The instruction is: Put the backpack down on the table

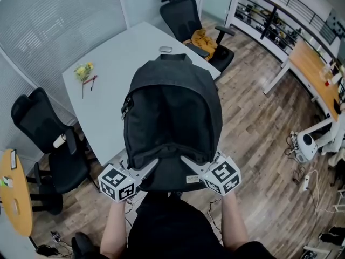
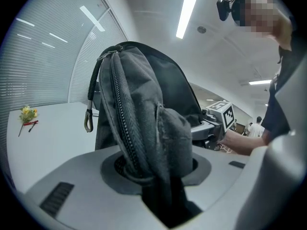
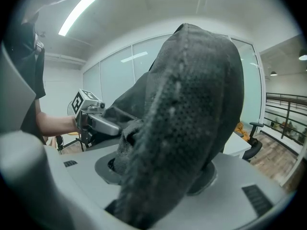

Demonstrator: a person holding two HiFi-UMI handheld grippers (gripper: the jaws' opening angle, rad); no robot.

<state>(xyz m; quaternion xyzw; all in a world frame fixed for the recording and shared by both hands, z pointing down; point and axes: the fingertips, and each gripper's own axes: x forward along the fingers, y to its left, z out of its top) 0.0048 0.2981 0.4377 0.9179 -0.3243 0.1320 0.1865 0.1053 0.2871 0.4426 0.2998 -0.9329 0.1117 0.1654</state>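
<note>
A black backpack (image 1: pixel 172 117) hangs in front of me, held up over the near corner of the white table (image 1: pixel 118 47); whether its bottom touches the table I cannot tell. My left gripper (image 1: pixel 146 169) is shut on the bag's lower left side, and my right gripper (image 1: pixel 190 163) is shut on its lower right. In the left gripper view, zippered fabric of the backpack (image 2: pixel 139 119) fills the left gripper (image 2: pixel 156 176), with the right gripper (image 2: pixel 218 121) beyond. In the right gripper view, mesh padding of the backpack (image 3: pixel 192 104) is pinched in the right gripper (image 3: pixel 158 176); the left gripper (image 3: pixel 93 116) shows behind.
On the table lie a small yellow flower bunch (image 1: pixel 83 70) and a computer mouse (image 1: pixel 166 49). A black office chair (image 1: pixel 188 15) with a mustard cloth (image 1: pixel 204 39) stands at the far end, another chair (image 1: pixel 43 128) at the left. A wooden desk (image 1: pixel 312 69) is at the right.
</note>
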